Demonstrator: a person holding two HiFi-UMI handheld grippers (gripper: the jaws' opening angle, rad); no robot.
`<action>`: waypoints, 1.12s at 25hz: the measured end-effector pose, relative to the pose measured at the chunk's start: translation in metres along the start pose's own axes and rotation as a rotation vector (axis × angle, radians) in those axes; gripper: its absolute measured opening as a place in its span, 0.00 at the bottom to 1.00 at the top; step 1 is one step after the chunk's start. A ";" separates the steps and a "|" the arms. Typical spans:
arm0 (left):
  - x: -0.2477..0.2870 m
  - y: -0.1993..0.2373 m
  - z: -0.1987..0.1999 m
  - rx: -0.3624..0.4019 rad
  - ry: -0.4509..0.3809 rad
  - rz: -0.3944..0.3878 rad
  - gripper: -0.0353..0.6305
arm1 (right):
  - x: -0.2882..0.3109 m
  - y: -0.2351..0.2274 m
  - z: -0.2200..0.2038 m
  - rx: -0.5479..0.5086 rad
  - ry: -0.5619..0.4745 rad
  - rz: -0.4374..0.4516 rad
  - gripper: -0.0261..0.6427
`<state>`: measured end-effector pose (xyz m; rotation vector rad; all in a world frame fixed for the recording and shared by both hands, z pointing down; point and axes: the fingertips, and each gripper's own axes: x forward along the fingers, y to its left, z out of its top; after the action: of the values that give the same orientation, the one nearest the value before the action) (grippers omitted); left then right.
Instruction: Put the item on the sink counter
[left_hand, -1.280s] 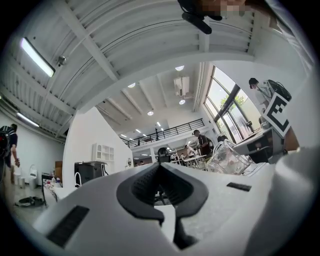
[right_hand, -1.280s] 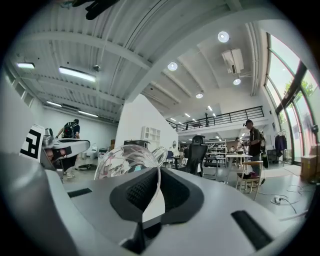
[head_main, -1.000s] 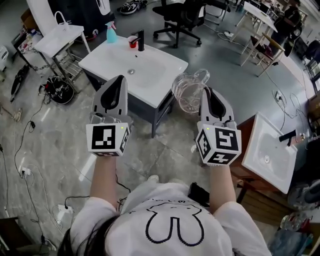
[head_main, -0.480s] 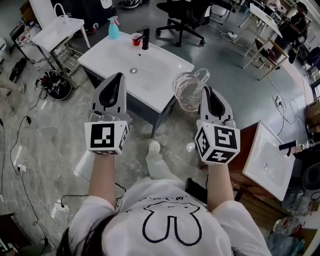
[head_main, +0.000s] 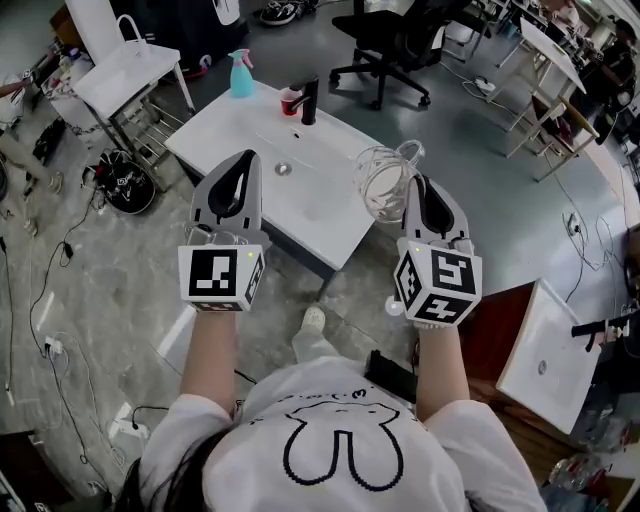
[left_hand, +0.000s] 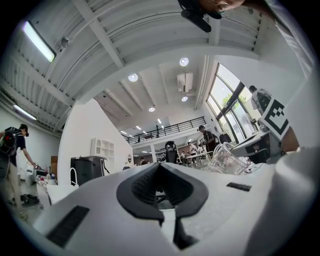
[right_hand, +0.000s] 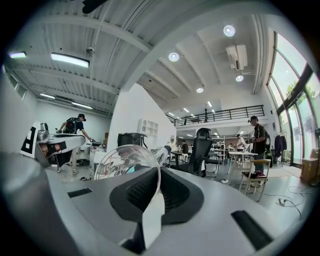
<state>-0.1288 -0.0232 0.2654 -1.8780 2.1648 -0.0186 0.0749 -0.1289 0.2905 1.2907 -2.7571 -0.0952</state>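
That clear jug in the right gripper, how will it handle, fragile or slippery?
The clear jug looks rigid and thin-walled, so it is probably breakable. The right gripper pinches only its wall, so it may swing or slip. It looks empty, so it is likely light.

Floor: grey marbled tiles (head_main: 120, 270), strewn with black cables (head_main: 45, 330).
Furniture: black office chair (head_main: 400, 40), white side table (head_main: 125, 75), desks (head_main: 550, 45) beyond.
Walls: white partition (right_hand: 130, 115), railed mezzanine (right_hand: 225, 115) behind.
Windows: tall glazing (right_hand: 295, 85) at right.
Light: round ceiling lamps (right_hand: 173, 56), strip lights (right_hand: 70, 60), daylight.
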 end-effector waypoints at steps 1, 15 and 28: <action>0.011 0.003 -0.002 0.003 -0.002 -0.008 0.07 | 0.010 -0.003 -0.001 0.001 0.001 -0.005 0.10; 0.160 0.036 -0.043 0.008 0.055 -0.104 0.07 | 0.146 -0.063 -0.006 0.048 0.062 -0.102 0.10; 0.231 0.040 -0.094 -0.046 0.086 -0.264 0.07 | 0.198 -0.067 -0.055 0.076 0.228 -0.201 0.10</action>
<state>-0.2152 -0.2576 0.3024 -2.2141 1.9695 -0.1045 0.0058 -0.3252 0.3504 1.4923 -2.4582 0.1361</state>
